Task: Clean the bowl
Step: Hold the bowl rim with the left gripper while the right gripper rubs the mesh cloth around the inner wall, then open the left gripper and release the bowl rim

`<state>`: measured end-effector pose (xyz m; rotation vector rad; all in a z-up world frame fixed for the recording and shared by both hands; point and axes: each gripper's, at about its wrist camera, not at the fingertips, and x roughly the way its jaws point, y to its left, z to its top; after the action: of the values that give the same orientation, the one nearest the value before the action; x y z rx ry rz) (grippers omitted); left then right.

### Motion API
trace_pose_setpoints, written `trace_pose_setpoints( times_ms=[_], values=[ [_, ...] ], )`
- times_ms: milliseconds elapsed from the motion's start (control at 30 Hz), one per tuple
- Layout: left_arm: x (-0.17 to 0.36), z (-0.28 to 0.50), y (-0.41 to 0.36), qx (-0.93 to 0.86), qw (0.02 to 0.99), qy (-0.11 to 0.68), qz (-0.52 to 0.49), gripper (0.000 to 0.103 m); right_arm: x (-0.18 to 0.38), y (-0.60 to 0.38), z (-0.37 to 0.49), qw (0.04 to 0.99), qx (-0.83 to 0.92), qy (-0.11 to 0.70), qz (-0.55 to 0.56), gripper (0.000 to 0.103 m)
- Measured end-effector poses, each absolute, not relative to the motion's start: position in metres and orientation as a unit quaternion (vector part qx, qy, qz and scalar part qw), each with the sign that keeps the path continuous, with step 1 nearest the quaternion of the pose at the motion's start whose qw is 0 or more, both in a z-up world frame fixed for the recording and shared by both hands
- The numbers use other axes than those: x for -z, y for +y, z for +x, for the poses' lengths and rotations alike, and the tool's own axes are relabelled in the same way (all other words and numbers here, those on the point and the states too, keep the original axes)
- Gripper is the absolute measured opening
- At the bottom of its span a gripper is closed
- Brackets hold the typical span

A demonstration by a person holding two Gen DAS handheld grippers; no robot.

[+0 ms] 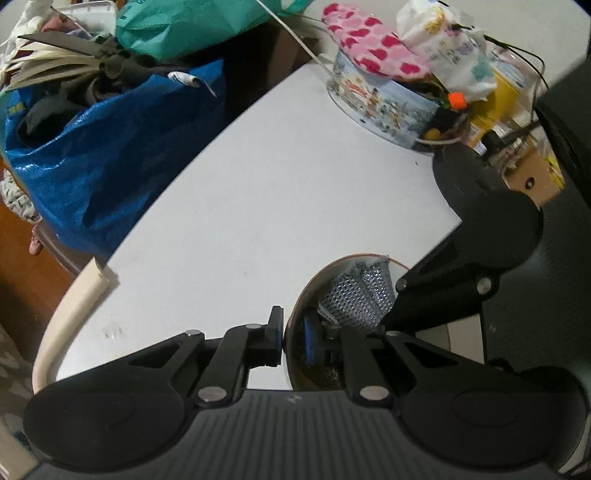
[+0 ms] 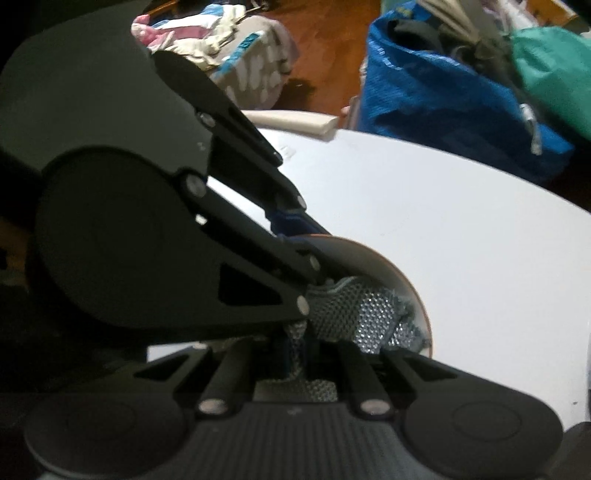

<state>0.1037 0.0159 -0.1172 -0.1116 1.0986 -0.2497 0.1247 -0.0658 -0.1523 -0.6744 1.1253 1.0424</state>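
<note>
The left tongs (image 1: 291, 341) were pinched on the bowl's (image 1: 295, 314) rim, one blue-padded finger outside the wall and the other inside it. The right tongs (image 2: 295, 354) were pressed together on a scrubber (image 2: 354, 314), a grey-silver mesh cloth with a glinting weave and a frayed edge, bunched up and lying inside the bowl.

The bowl sat at the near edge of the white worktop (image 1: 258, 184), tipped so that its opening showed as an oval. Its outer wall was brown and its inside pale, with a thin brown rim; in the right wrist view the rim (image 2: 417, 291) curved round the far side of the scrubber. Whether the bowl's inside was wet or soiled could not be told. In the left wrist view the right tongs' black arm came in from the right, its tip going down into the bowl beside the mesh.

Farther out, the worktop was bare round the bowl. At its far right stood a round tin (image 1: 384, 107) printed with a snowy scene, a pink cloth with hearts (image 1: 369, 40) draped over it, and white plastic bags (image 1: 443, 40) piled just beside. Past the worktop's left edge stood a blue bag (image 1: 103, 158) stuffed with dark clothes, a green bag (image 1: 192, 26) behind it, on a brown wooden floor (image 2: 332, 48).
</note>
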Motion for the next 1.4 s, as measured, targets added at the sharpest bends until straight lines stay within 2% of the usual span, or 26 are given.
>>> trace_pose_setpoints(
  times_ms=[167,600,1167,1400],
  values=[
    [0.104,0.097,0.018,0.108,0.846,0.521,-0.029,0.01,0.155,-0.076,0.13,0.688,-0.432,0.503,-0.294,0.006],
    [0.105,0.062,0.024,0.097,0.831,0.542,-0.084,0.012,0.128,-0.095,0.126,0.725,-0.41,0.454,-0.315,0.007],
    [0.116,0.083,0.026,0.097,0.835,0.533,-0.095,0.011,0.143,-0.086,0.13,0.72,-0.399,0.465,-0.325,0.007],
    [0.109,0.091,0.029,0.097,0.84,0.524,-0.105,0.012,0.139,-0.099,0.131,0.732,-0.4,0.472,-0.287,0.006]
  ],
)
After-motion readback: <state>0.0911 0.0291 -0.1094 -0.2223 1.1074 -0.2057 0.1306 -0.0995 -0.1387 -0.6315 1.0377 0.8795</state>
